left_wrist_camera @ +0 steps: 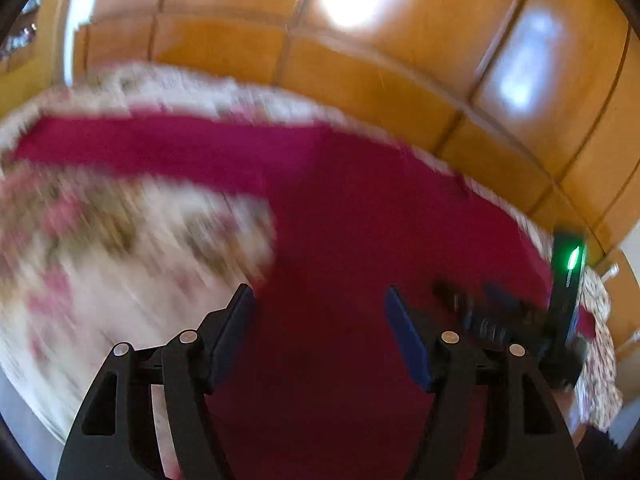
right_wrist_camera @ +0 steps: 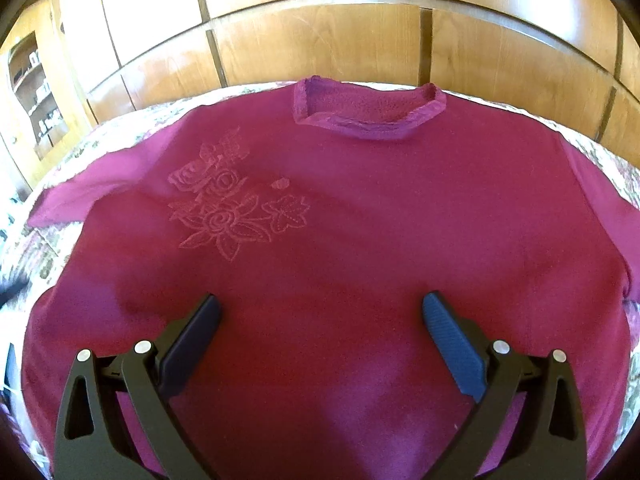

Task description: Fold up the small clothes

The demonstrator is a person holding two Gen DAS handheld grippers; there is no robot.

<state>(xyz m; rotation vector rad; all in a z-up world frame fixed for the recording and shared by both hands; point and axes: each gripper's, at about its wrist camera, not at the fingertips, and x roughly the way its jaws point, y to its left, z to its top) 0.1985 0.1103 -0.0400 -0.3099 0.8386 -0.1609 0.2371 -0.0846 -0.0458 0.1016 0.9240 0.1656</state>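
Left wrist view smears with heavy motion blur, glare patches flaring on the far wooden panels [left_wrist_camera: 360, 80]; right wrist view's sharp, bright, edges bowed.

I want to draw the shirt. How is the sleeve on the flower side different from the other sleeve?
In the right wrist view, the flower-side sleeve sticks out flat across the floral cloth, its end showing. The other sleeve runs down along the shirt's edge, and its end is out of view. Both are the same magenta.
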